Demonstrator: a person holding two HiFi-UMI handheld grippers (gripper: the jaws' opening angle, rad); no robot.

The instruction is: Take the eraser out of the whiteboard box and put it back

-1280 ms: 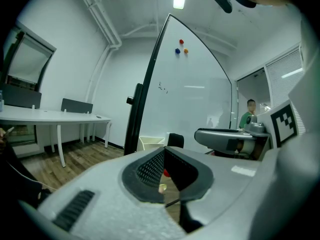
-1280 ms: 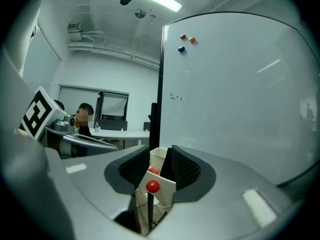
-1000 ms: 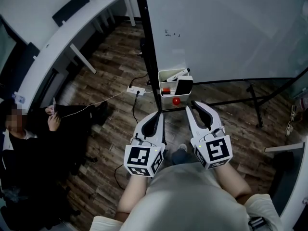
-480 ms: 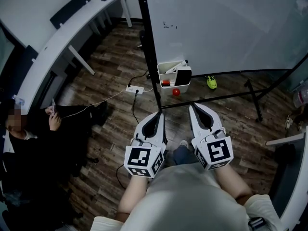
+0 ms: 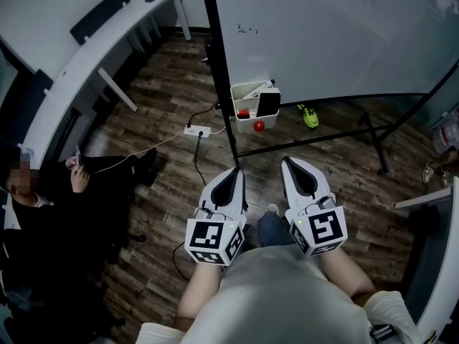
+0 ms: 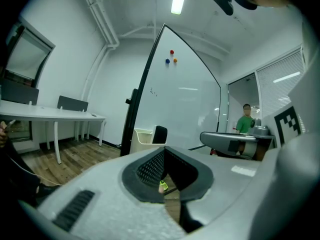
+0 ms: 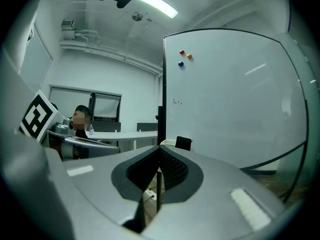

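Grippers sit nearest: the left gripper (image 5: pixel 232 172) and the right gripper (image 5: pixel 290 162) are held side by side over the wooden floor (image 5: pixel 165 178), each with its jaws pressed together on nothing. Past them a power strip (image 5: pixel 196 130) lies on the boards. A red ball (image 5: pixel 259 125) lies close to the white box (image 5: pixel 246 93), which hangs at the whiteboard's (image 5: pixel 337 34) lower left corner. The black eraser (image 5: pixel 268 103) stands in the box's right end.
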